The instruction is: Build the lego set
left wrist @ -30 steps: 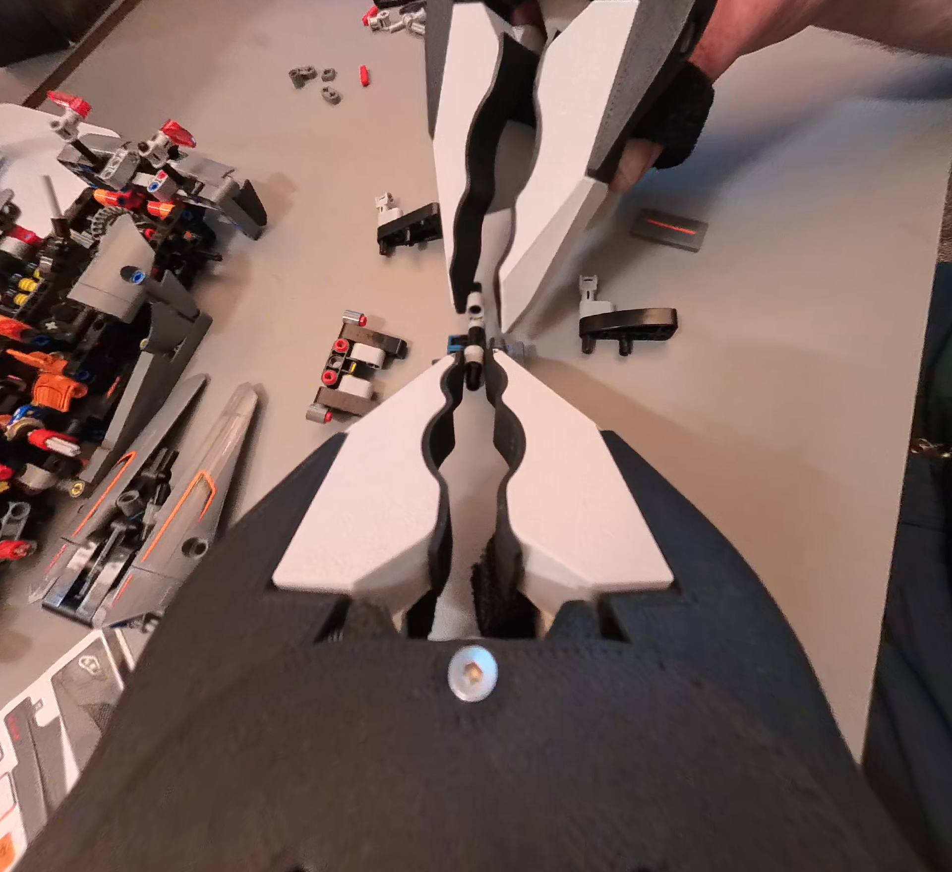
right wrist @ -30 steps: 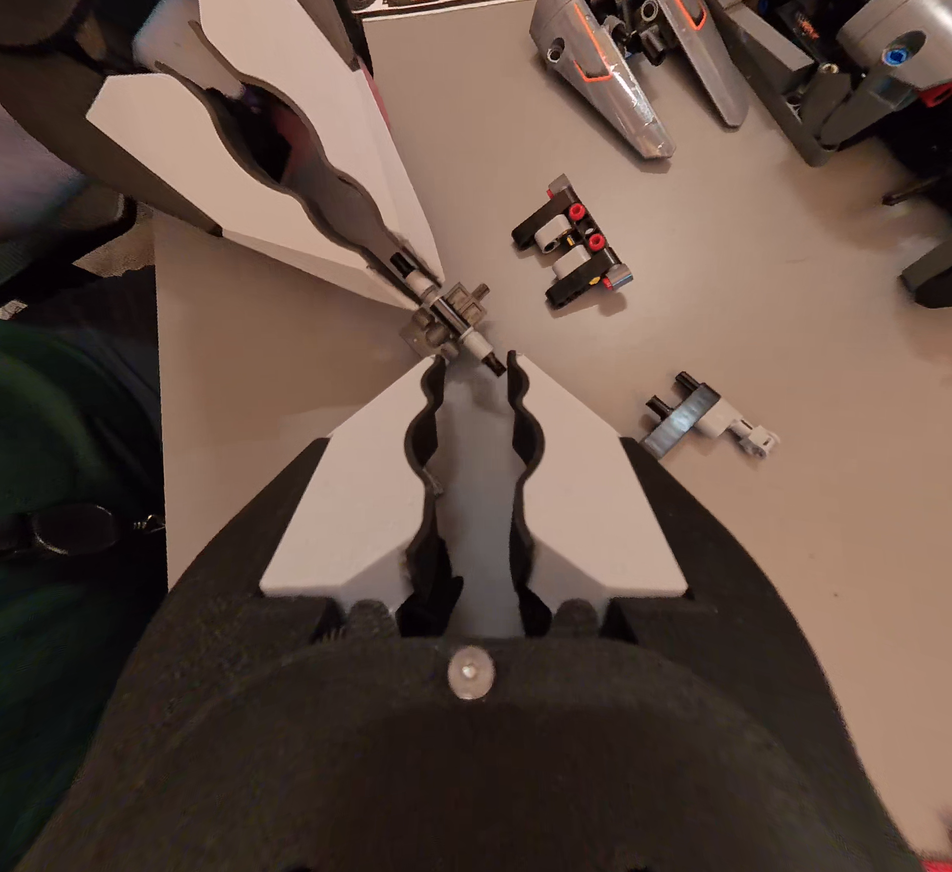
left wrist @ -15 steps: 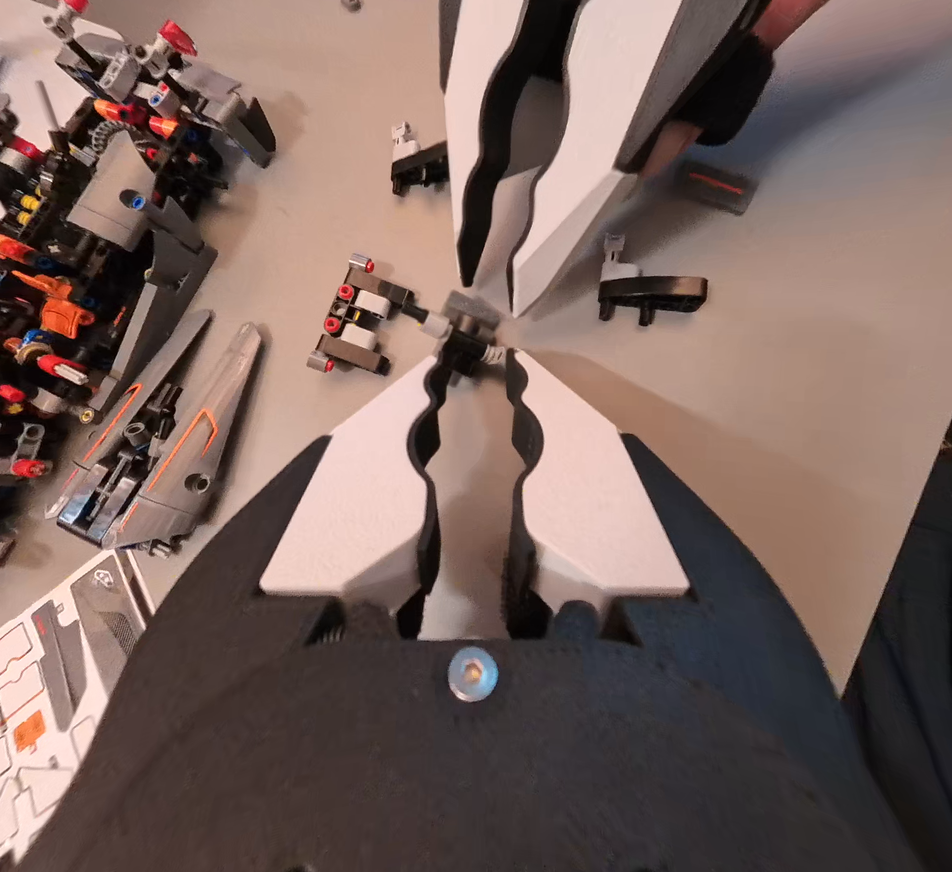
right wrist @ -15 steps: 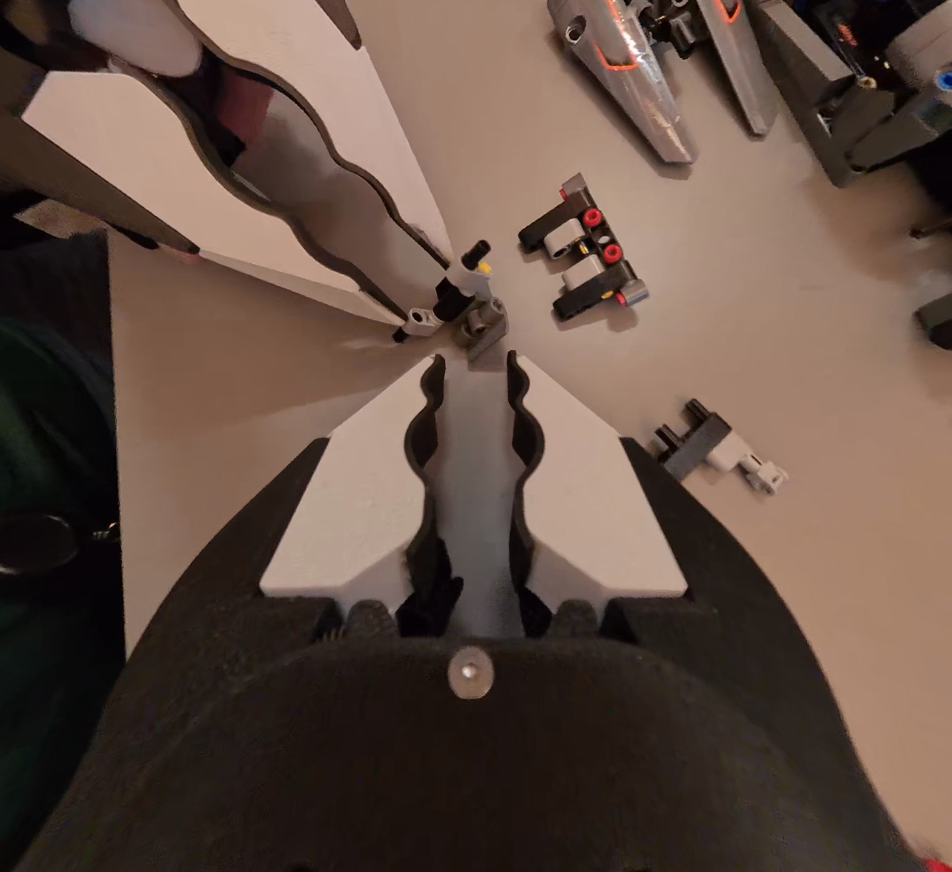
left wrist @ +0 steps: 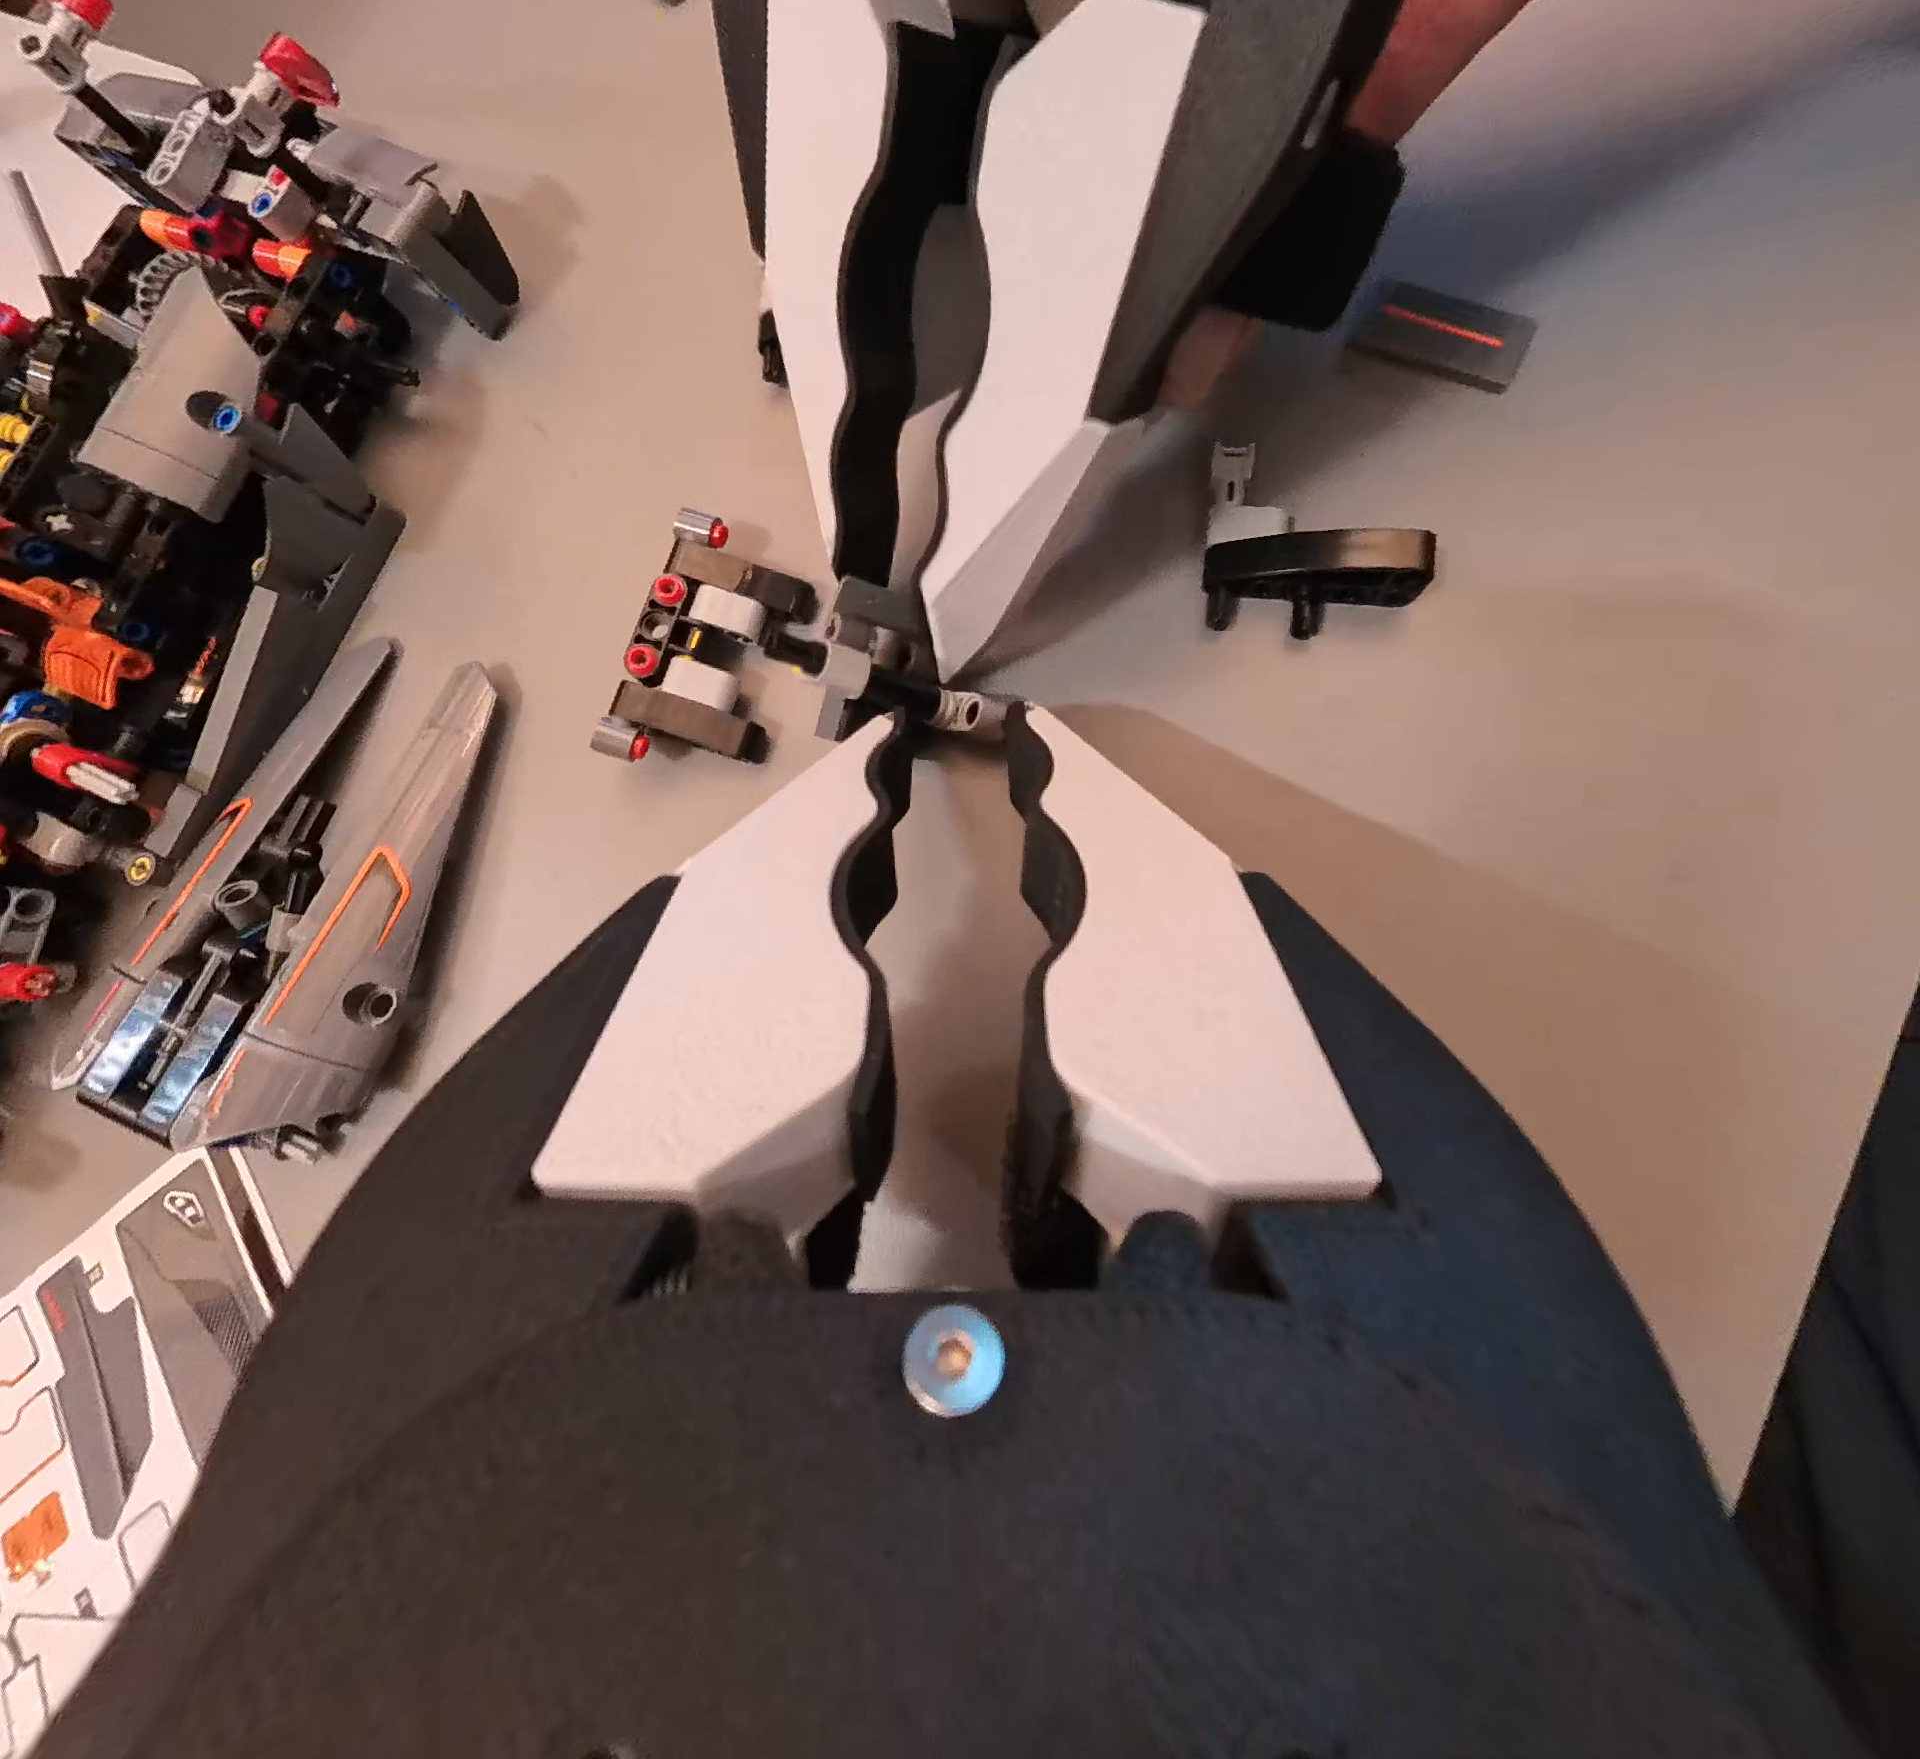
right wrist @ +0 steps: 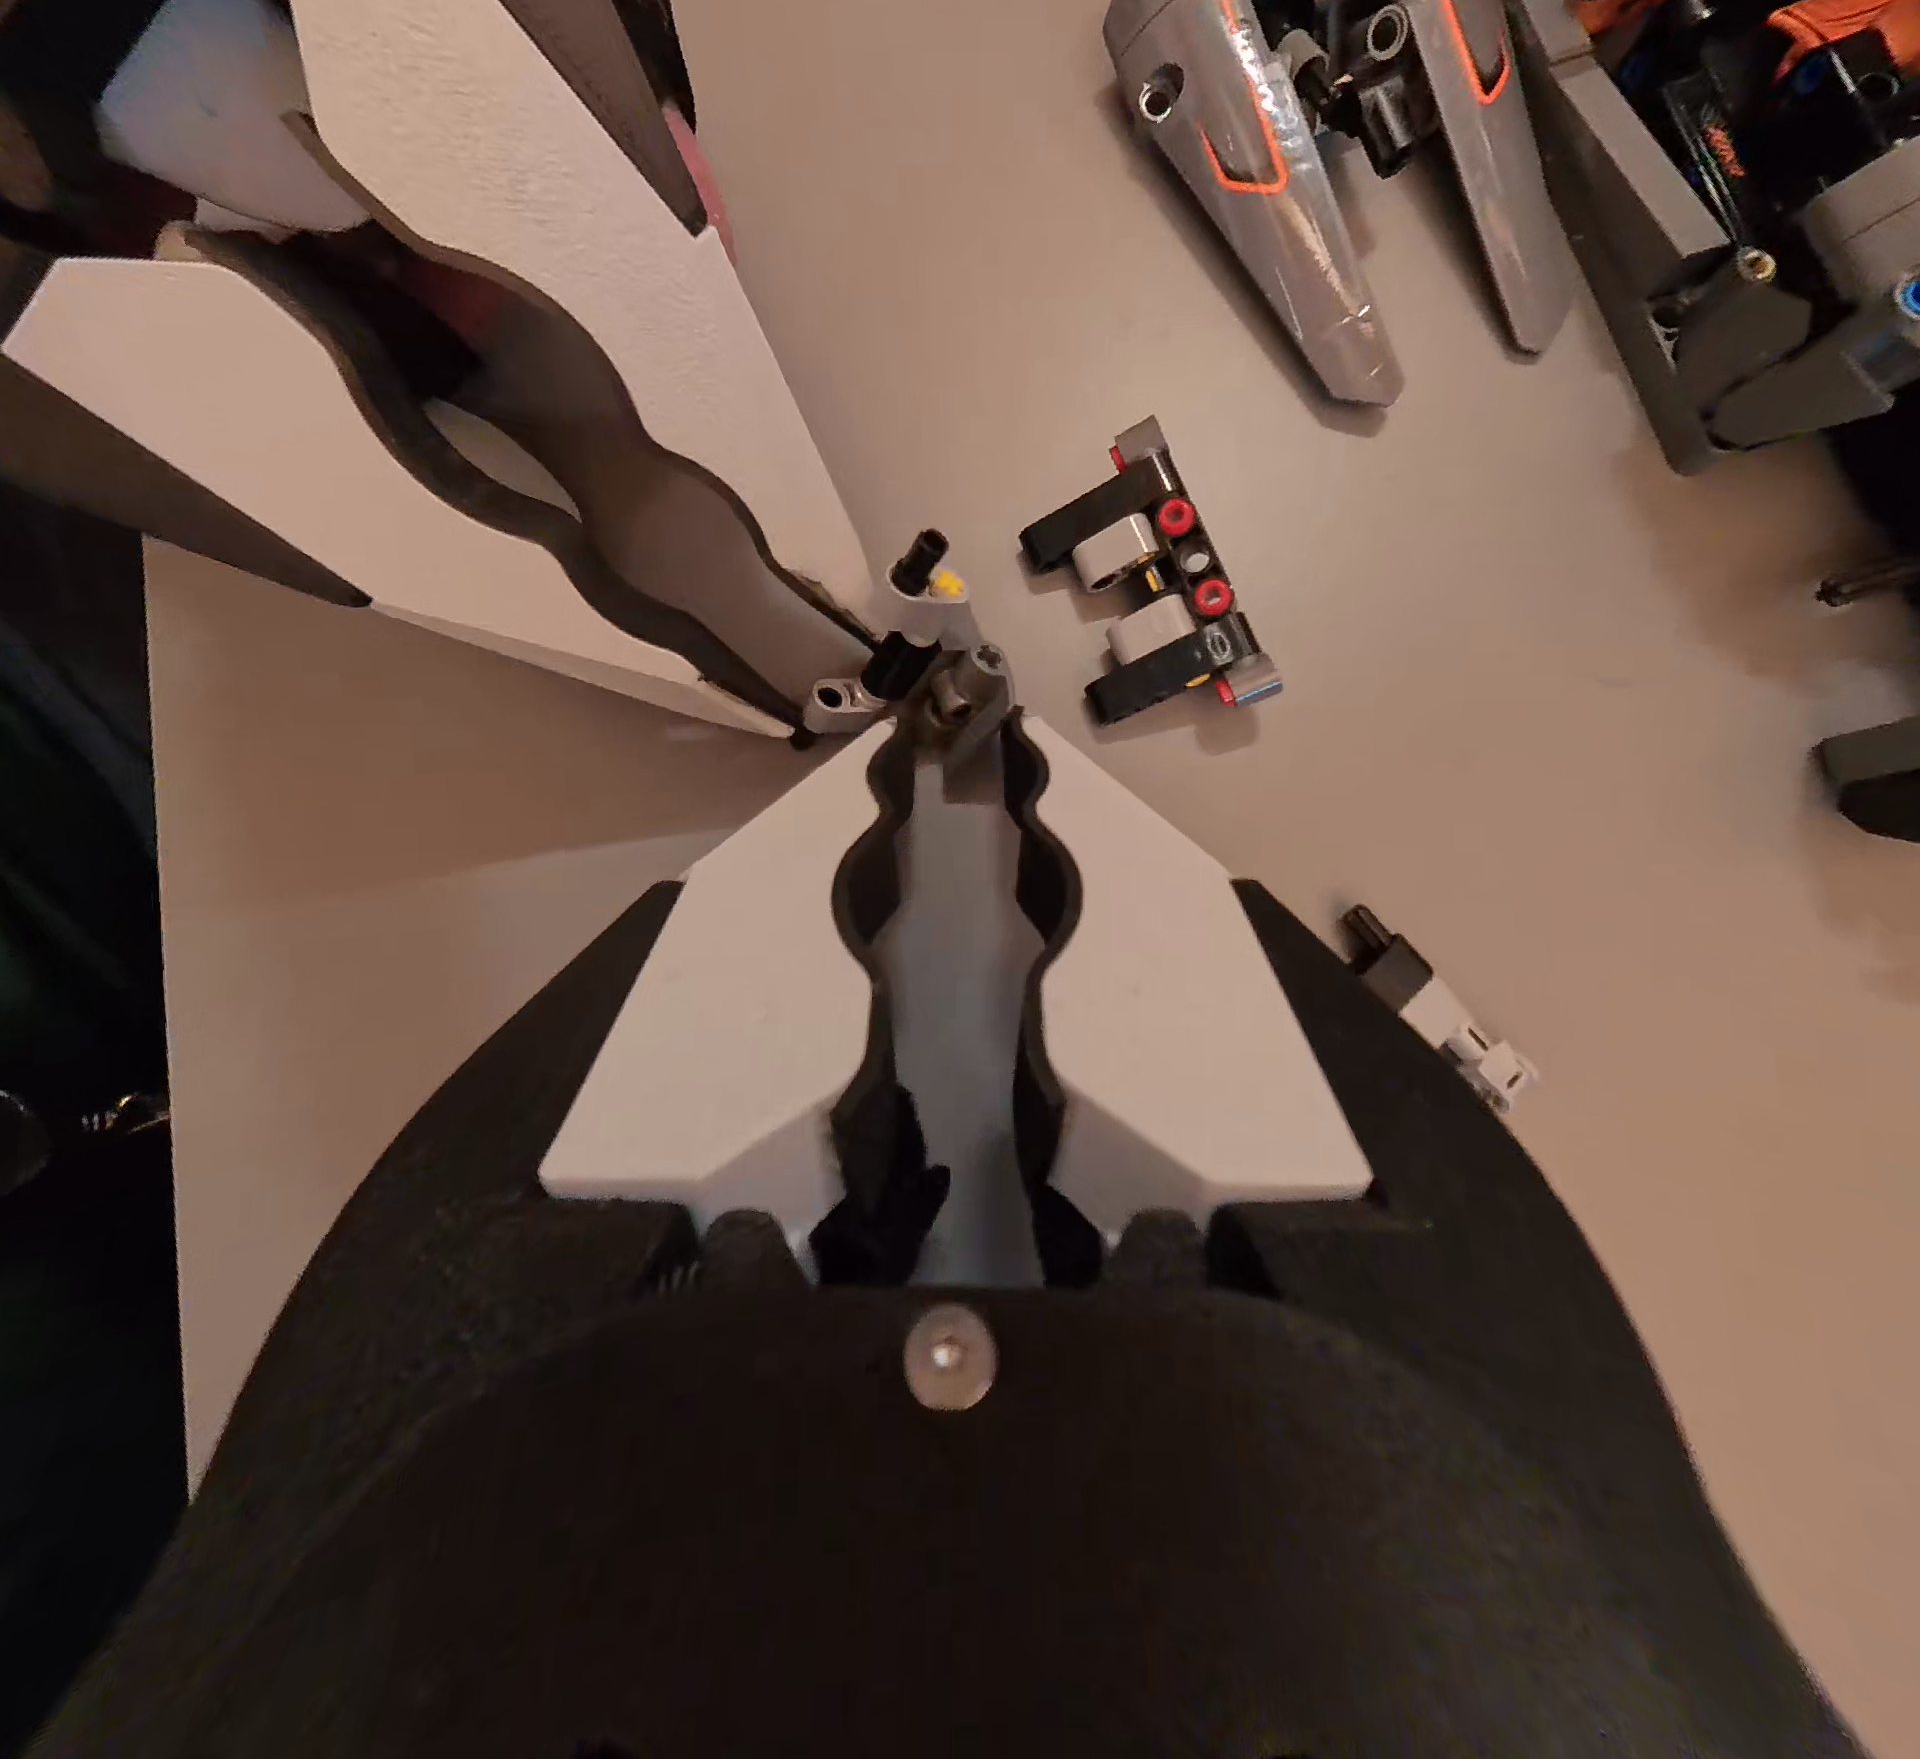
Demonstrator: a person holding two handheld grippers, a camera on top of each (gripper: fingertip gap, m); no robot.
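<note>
- My left hand-held gripper [left wrist: 951, 722] pinched a small pin piece [left wrist: 961, 707] at its tips.
- My right hand-held gripper [right wrist: 951, 733] pinched a grey connector [right wrist: 971, 707], touching that piece.
- I judged a straight, steady push would seat them above the worktop [left wrist: 1455, 826].

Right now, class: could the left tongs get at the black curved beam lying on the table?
Probably not yet: the left tongs are shut on a small pin piece, and the right tongs crowd in front. The black curved beam itself lies uncovered.
</note>
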